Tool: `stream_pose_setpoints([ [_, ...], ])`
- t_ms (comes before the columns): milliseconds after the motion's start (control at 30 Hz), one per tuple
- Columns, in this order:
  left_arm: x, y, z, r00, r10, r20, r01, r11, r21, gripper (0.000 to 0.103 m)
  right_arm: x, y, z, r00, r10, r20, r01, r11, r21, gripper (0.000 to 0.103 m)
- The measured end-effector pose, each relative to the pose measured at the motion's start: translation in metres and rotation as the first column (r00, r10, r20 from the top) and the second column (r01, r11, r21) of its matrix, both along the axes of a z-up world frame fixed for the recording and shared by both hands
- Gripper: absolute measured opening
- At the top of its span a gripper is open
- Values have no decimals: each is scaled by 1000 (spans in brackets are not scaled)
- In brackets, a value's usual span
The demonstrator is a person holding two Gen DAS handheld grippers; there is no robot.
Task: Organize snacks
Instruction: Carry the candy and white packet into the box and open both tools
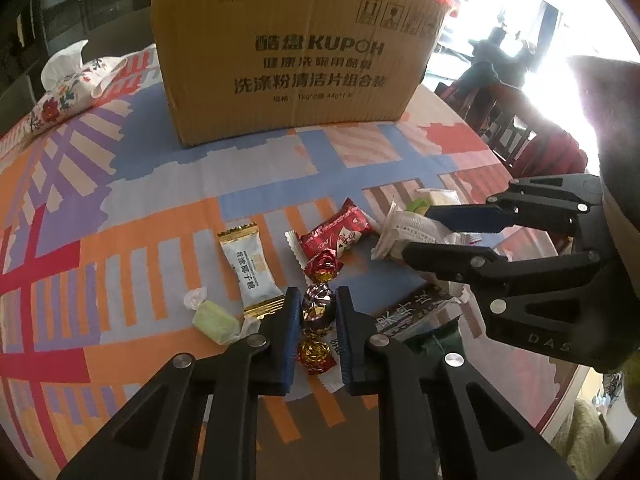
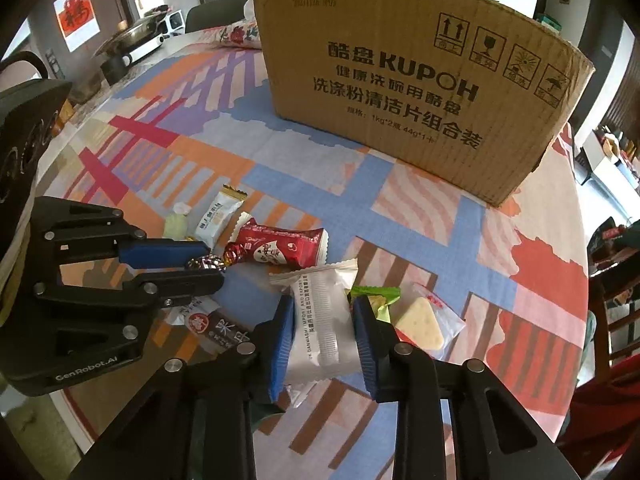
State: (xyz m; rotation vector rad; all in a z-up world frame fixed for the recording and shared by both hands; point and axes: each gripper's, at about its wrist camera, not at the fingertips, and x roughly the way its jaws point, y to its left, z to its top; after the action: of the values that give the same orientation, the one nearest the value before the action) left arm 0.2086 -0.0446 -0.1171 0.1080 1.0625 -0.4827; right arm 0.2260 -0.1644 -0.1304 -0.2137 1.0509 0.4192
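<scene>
Several wrapped snacks lie on the patterned tablecloth in front of a cardboard box [image 1: 288, 52], also in the right wrist view [image 2: 420, 92]. My left gripper [image 1: 318, 308] is shut on a dark foil-wrapped candy [image 1: 317, 307]; it shows from the side in the right wrist view [image 2: 208, 262]. My right gripper [image 2: 322, 332] is shut on a white snack packet [image 2: 320, 328]; in the left wrist view [image 1: 416, 236] it grips that packet [image 1: 404, 232]. Around them lie a red packet [image 1: 340, 232], a white-and-gold candy [image 1: 250, 272], a pale green candy [image 1: 214, 318] and a red foil candy [image 1: 322, 266].
A dark snack bar [image 1: 412, 312] lies between the grippers. A triangular cracker packet [image 2: 424, 326] and a green wrapper [image 2: 376, 298] lie right of my right gripper. A floral tissue pouch [image 1: 68, 88] sits far left. Wooden chairs [image 1: 508, 132] stand past the table's right edge.
</scene>
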Motion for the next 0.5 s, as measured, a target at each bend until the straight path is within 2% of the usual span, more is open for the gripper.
stream_pose_setpoints([
  [233, -7, 5, 24, 997, 25, 71, -24, 1000, -14, 18, -8, -3, 17, 999, -18, 49, 17, 1000, 14, 30],
  [500, -11, 10, 68, 982, 59, 179, -52, 998, -46, 18, -16, -12, 56, 986, -63, 152, 52, 996, 71, 31],
])
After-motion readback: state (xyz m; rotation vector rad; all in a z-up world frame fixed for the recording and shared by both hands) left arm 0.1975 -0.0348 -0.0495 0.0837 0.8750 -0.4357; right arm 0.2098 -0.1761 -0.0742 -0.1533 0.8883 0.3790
